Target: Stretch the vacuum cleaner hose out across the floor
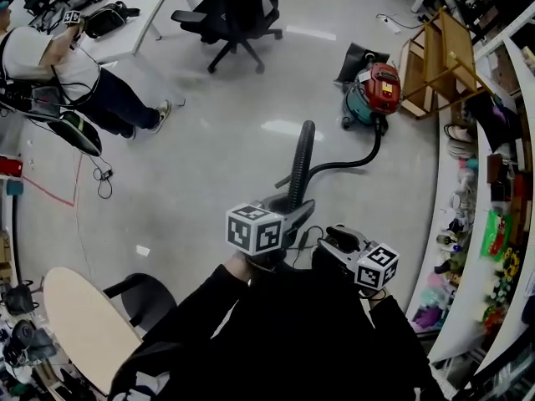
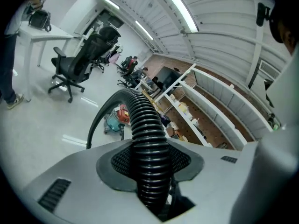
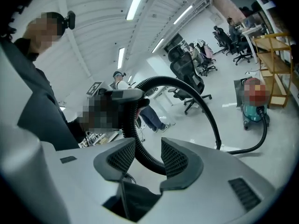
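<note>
A red and teal vacuum cleaner (image 1: 378, 90) stands on the floor at the far right. Its black hose (image 1: 355, 161) curves from it back toward me and rises as a ribbed length (image 1: 303, 153). My left gripper (image 1: 292, 211) is shut on that ribbed hose (image 2: 145, 139), which fills the space between its pads. My right gripper (image 1: 336, 241) is close beside it on the right. In the right gripper view a slack loop of hose (image 3: 140, 155) crosses slantwise between the right gripper's (image 3: 142, 150) pads, with space left beside it. The vacuum cleaner (image 3: 254, 104) shows far off.
A person (image 1: 50, 57) stands at the far left by a white desk (image 1: 142, 7). A black office chair (image 1: 234, 15) is at the back, a wooden rack (image 1: 443, 57) beside the vacuum cleaner. Curved shelves (image 1: 493, 224) run along the right; a round table (image 1: 79, 324) is near left.
</note>
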